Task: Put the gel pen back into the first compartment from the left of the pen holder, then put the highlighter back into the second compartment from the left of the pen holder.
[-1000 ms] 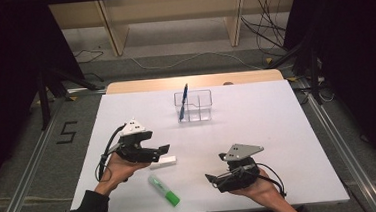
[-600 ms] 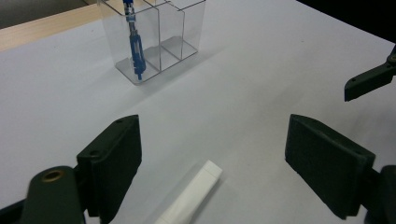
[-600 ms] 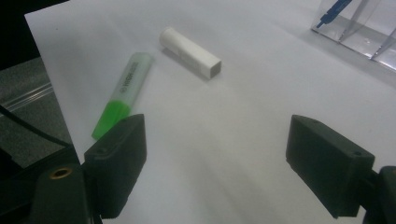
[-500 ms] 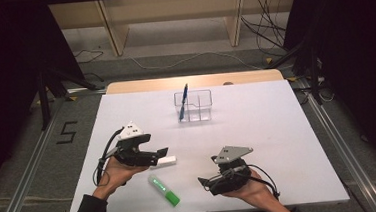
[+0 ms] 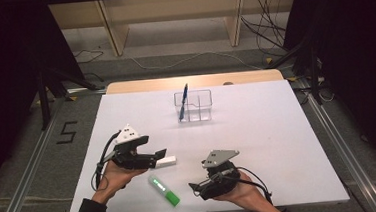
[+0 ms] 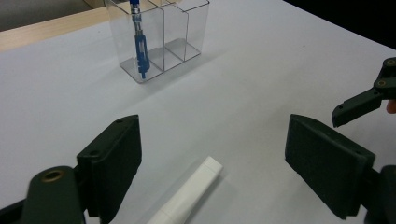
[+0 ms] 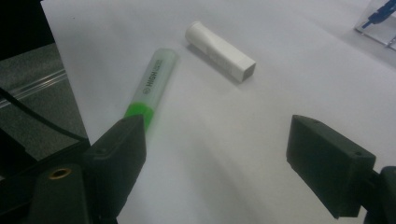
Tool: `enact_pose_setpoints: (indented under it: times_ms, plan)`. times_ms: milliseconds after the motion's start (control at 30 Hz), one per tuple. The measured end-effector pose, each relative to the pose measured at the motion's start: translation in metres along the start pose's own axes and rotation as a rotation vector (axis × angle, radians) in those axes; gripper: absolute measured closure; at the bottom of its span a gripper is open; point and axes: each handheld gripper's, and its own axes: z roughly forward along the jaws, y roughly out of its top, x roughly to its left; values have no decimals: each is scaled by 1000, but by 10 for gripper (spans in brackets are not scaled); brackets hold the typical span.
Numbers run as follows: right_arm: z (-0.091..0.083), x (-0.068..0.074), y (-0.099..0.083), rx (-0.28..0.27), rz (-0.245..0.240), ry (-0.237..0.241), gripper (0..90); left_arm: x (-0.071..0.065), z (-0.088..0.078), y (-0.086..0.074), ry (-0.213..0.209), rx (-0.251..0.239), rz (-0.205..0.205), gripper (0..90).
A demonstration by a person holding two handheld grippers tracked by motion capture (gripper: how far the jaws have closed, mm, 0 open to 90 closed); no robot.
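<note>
A white capped marker (image 5: 166, 161) lies on the white table (image 5: 258, 131), and a green highlighter (image 5: 163, 190) lies just in front of it. My left gripper (image 5: 159, 156) is open over the white marker's left end; in the left gripper view the marker (image 6: 187, 198) lies between the spread jaws of the gripper (image 6: 212, 140). My right gripper (image 5: 195, 187) is open and points left at the highlighter. In the right gripper view the highlighter (image 7: 152, 84) runs to the left jaw of the gripper (image 7: 217, 140), and the white marker (image 7: 220, 51) lies beyond it.
A clear three-compartment organiser (image 5: 194, 105) stands at the table's far middle, with a blue pen (image 5: 183, 101) upright in its left compartment. In the left gripper view it is the organiser (image 6: 161, 35) straight ahead. The table's near edge runs close to the highlighter.
My right gripper has moved left toward the green highlighter and turned to face it. My left gripper has shifted slightly nearer over the white marker.
</note>
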Motion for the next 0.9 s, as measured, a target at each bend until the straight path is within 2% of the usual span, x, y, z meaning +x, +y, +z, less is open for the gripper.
enact_pose_setpoints:
  times_ms: [400,667,900]
  plan:
    - [16,13,10,34,-27,27,206,-1,0,-3,16,-7,-2,182]
    - [25,17,19,49,-28,37,209,2,-1,-4,34,-26,-13,181]
    - [39,26,25,90,-52,54,214,5,-1,-7,45,-38,-27,172]
